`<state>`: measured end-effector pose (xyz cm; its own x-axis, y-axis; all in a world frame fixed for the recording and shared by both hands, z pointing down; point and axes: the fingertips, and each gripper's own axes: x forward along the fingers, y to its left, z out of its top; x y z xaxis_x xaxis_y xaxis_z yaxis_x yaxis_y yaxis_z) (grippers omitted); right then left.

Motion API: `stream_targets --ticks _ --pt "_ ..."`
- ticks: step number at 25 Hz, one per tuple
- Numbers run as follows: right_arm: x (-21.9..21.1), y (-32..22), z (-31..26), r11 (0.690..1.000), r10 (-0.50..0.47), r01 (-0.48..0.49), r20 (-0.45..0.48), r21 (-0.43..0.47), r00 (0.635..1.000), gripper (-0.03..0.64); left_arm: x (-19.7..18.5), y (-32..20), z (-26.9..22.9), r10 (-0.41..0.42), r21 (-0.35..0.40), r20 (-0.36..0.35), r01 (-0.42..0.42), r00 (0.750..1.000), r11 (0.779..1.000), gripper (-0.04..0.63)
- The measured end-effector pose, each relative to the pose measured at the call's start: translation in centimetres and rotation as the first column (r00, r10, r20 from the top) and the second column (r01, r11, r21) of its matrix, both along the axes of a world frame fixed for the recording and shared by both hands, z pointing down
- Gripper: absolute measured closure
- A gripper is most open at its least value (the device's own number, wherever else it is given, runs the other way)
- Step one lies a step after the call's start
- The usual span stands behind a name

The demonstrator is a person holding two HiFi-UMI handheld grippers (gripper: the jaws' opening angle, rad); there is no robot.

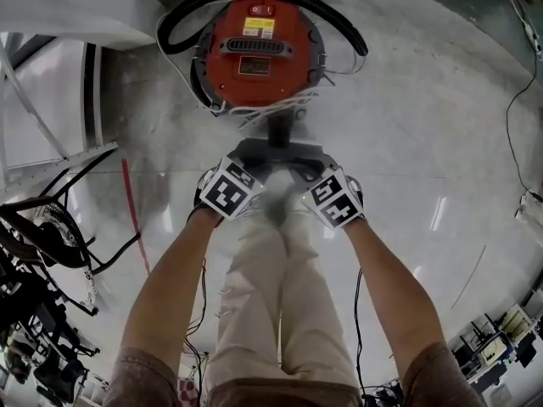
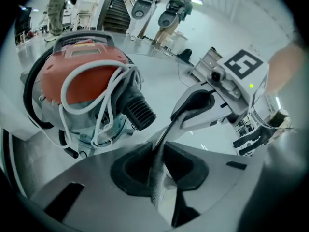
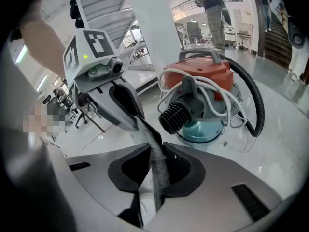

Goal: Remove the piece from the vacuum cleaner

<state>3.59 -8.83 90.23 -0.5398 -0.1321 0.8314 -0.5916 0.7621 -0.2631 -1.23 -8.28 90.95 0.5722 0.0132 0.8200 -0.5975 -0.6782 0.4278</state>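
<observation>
The red vacuum cleaner stands on the pale floor ahead of me, with a black hose and a white cord looped over it. Its black ribbed port faces me with nothing in it. A thin grey textured strip runs between both grippers, apart from the vacuum. My left gripper is shut on one end of it. My right gripper is shut on the other end. In the head view the left gripper and right gripper meet just in front of the vacuum.
A white frame and a black floor fan stand at the left, with a red line on the floor. Cables and equipment lie at the right edge. A person stands far behind the vacuum.
</observation>
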Motion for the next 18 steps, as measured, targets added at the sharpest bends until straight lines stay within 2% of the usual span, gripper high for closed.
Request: stream_targets --ticks 5,8,14,18 --pt "0.3 0.8 -0.6 1.0 -0.03 0.03 0.003 -0.006 1.0 0.563 0.3 0.8 -1.1 -0.014 0.023 -0.015 0.015 1.0 1.0 0.531" --pt "0.1 0.6 -3.3 1.0 0.003 -0.003 0.023 0.003 1.0 0.561 0.3 0.6 -3.8 -0.026 0.057 -0.027 0.027 0.999 0.998 0.531" --pt "-0.1 0.1 -13.4 0.998 0.03 -0.033 0.052 0.059 0.998 0.56 0.2 -0.2 -13.9 -0.01 0.13 -0.055 0.018 0.998 0.991 0.529" --pt "0.0 -1.7 -21.6 0.993 0.019 -0.025 0.056 0.114 0.998 0.56 0.1 -1.7 -22.2 -0.045 0.15 -0.07 0.055 0.997 0.987 0.529"
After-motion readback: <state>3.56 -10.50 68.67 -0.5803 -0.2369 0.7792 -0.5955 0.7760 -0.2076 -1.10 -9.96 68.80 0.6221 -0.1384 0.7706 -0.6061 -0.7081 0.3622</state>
